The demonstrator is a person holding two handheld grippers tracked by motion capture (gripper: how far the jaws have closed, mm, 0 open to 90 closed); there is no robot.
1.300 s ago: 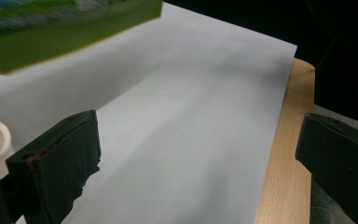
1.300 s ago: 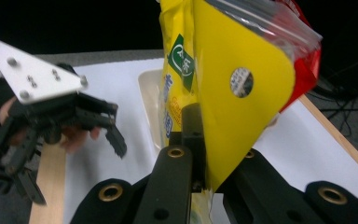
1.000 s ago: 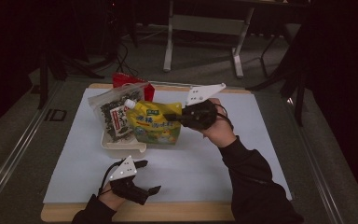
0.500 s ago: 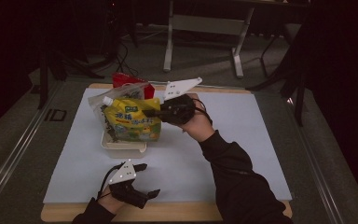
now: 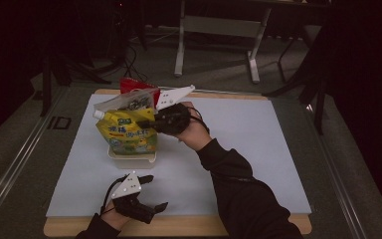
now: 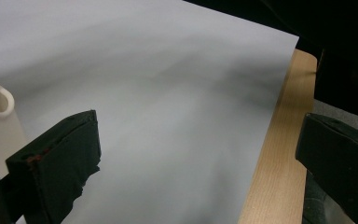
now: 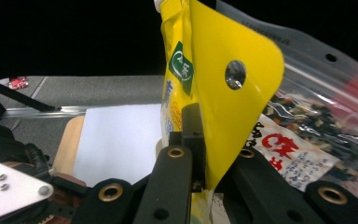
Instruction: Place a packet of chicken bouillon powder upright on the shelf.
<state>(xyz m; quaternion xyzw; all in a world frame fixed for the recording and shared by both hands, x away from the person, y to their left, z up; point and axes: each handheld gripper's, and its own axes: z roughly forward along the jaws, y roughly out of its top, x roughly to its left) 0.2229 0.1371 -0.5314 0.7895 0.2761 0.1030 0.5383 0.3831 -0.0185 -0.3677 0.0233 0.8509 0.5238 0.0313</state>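
High view: white mat [image 5: 258, 149] on a wooden board [image 5: 258, 230], person's sleeve [image 5: 243, 194] coming in from the bottom.
Right gripper [image 5: 155, 121]: over the far left part of the mat, jaws pinched on the yellow pouch [image 5: 128, 134], grey plate pointing away from the person.
Yellow pouch: upright, held by its right edge, white cap at its top left corner, bottom edge at or just above the cream tray [image 5: 132, 155]; contact with the tray not clear.
Clear bag [image 5: 124, 102]: right behind the pouch, dark contents inside, touching or nearly touching it.
Red pack [image 5: 129, 84]: behind the clear bag, at the far edge of the board.
Left gripper [image 5: 151, 191]: near the front edge of the board, low over the mat, well apart from the tray, jaws spread, nothing between them.
Left gripper view: two black jaws wide apart, bare mat [image 6: 168, 93] between them, board edge [image 6: 279, 154] at right, cream tray rim [image 6: 0, 100] at left.
Right gripper view: jaws pressed on the lower edge of the pouch [image 7: 223, 93], round hole in its corner, clear bag [image 7: 307, 140] with red print just behind, mat [image 7: 121, 140] below at left.
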